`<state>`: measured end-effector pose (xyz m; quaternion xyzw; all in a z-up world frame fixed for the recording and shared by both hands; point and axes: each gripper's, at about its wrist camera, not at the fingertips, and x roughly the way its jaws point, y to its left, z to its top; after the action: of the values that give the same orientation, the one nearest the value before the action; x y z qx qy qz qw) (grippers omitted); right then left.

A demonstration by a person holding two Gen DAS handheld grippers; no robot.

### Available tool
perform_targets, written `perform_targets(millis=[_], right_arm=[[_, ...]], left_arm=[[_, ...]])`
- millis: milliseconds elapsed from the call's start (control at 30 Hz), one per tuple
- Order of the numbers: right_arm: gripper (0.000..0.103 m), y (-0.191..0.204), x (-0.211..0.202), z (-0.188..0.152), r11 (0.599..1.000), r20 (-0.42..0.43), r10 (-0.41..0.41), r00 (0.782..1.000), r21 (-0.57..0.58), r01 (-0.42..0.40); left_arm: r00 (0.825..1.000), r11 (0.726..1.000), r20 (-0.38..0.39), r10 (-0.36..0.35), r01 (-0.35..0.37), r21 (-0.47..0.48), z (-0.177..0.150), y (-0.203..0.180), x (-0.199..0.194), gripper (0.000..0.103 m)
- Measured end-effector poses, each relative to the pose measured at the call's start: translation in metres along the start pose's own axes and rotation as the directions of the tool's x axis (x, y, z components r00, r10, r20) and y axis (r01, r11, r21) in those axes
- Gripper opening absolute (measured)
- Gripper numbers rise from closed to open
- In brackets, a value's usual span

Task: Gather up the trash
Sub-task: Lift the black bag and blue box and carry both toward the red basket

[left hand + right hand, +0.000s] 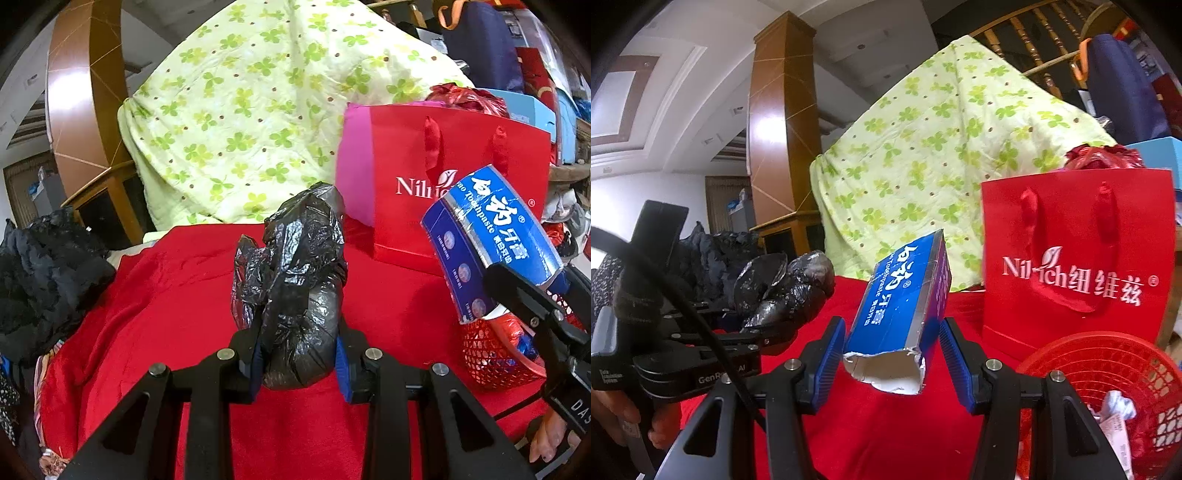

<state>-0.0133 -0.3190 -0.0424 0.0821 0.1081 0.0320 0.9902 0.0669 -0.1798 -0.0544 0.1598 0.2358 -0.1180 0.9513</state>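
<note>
Now, with left gripper (299, 360) clamped on black bag (295, 291) and right gripper (892, 360) clamped on blue carton (901, 306), both above the red cloth (155, 306): carry level to basket (1108, 365), release over its rim, one at a time.

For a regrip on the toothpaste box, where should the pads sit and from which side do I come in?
Clamp the toothpaste box across its two narrow long sides, just above the torn open end, as the right gripper does now. Come from that open end, along its length: the flat parallel walls suit the pads, though the hollow carton may crush.
</note>
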Motion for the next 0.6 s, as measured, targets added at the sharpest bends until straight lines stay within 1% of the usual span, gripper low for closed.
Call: perform_targets(millis=[367,600], right_arm=[[0.056,-0.029,-0.021,0.004,0.996,0.034,-0.073,0.997,0.043,0.071],[0.056,-0.045,-0.029,0.004,0.990,0.038,-0.116,0.992,0.082,0.113]], left_arm=[[0.998,0.997,0.018,-0.054,0.053,0.049,0.011,-0.031,-0.002,0.034],[0.996,0.994,0.016,-0.088,0.087,0.065,0.014,-0.047,0.000,0.034]])
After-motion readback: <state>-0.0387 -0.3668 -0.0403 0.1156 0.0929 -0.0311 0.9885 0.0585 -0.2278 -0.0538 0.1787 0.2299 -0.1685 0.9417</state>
